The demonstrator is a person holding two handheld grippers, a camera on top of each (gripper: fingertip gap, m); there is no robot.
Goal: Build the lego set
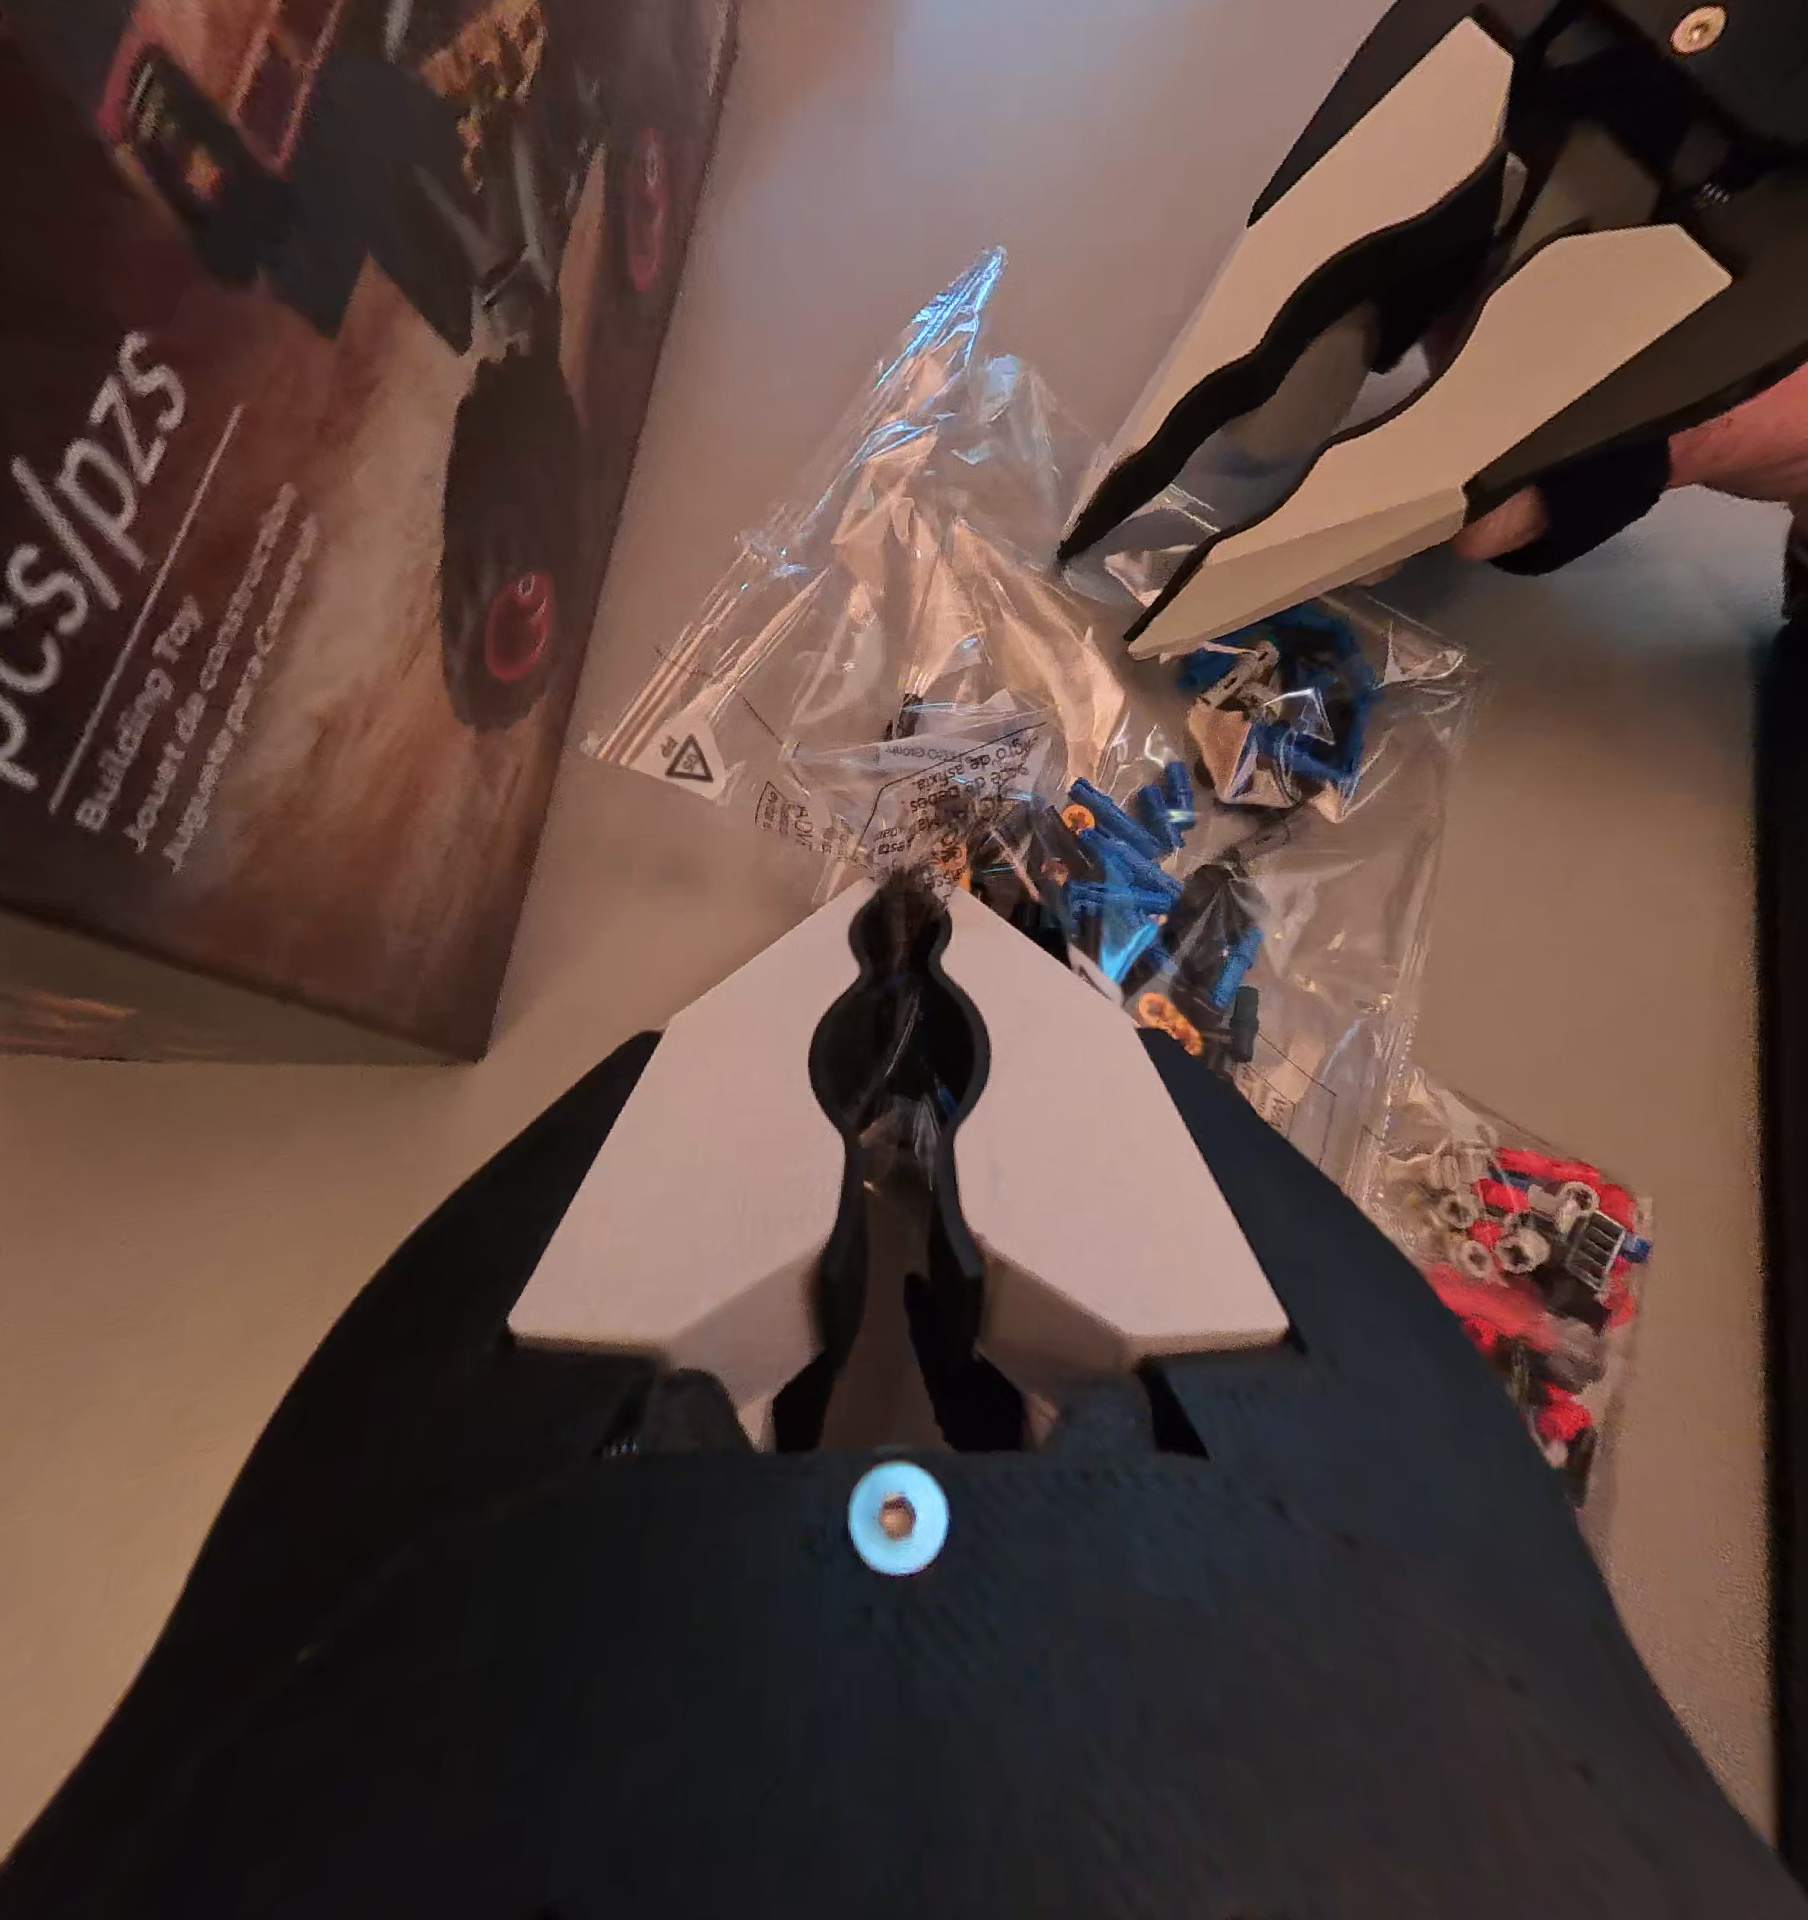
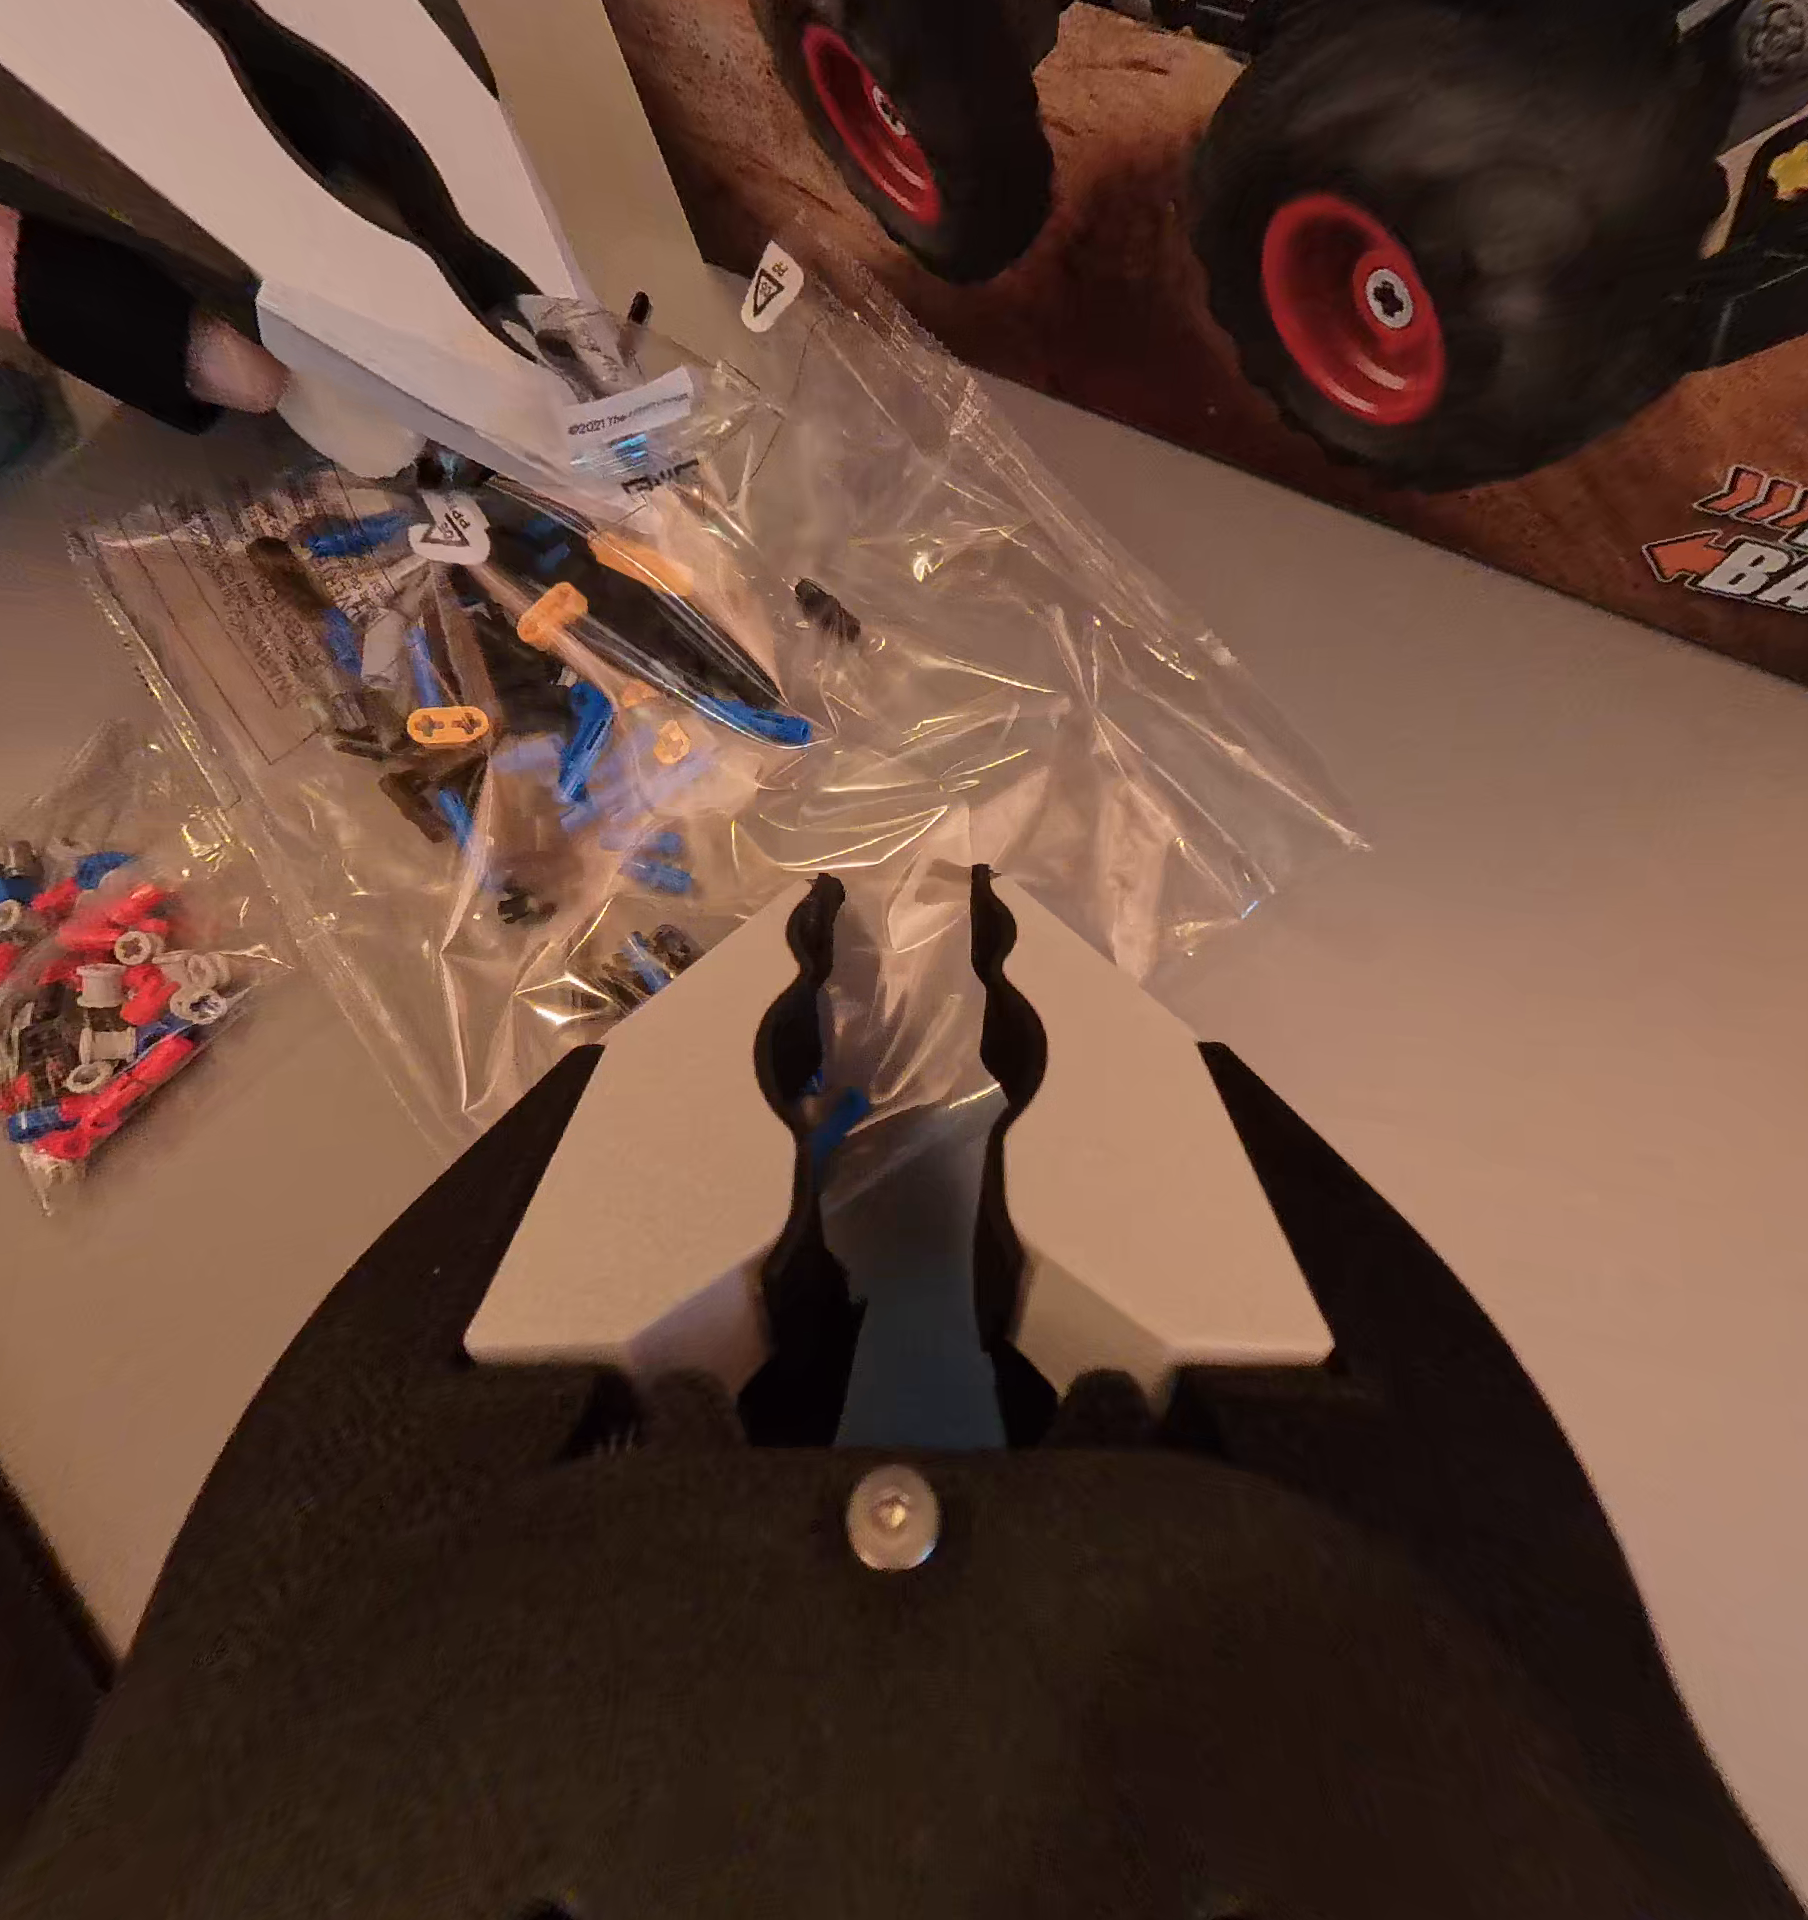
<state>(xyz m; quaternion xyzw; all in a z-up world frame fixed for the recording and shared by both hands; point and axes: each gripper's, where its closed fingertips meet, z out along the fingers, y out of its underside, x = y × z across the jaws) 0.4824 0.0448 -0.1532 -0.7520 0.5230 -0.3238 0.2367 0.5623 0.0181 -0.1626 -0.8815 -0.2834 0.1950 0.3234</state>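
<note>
Left wrist view: left gripper point(image 1: 902, 902) jaws pinch the clear bag point(image 1: 993, 665).
Right gripper point(image 2: 900, 883): jaws spread over bag's near edge.
Advice: clamp film only, then pull apart slowly.

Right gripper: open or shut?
Open. In the right wrist view a clear gap separates the right gripper's fingertips, with the clear plastic bag showing between them.

The left gripper point(image 1: 902, 899) has its fingers pressed together at the tips, with crumpled clear plastic pinched between them. The right gripper point(image 2: 905, 878) has its fingers parted, with a clear gap between the tips, and it is tilted down toward the worktop. A hand in a black fingerless glove point(image 1: 1565, 514) holds the right gripper from the far right side.
</note>
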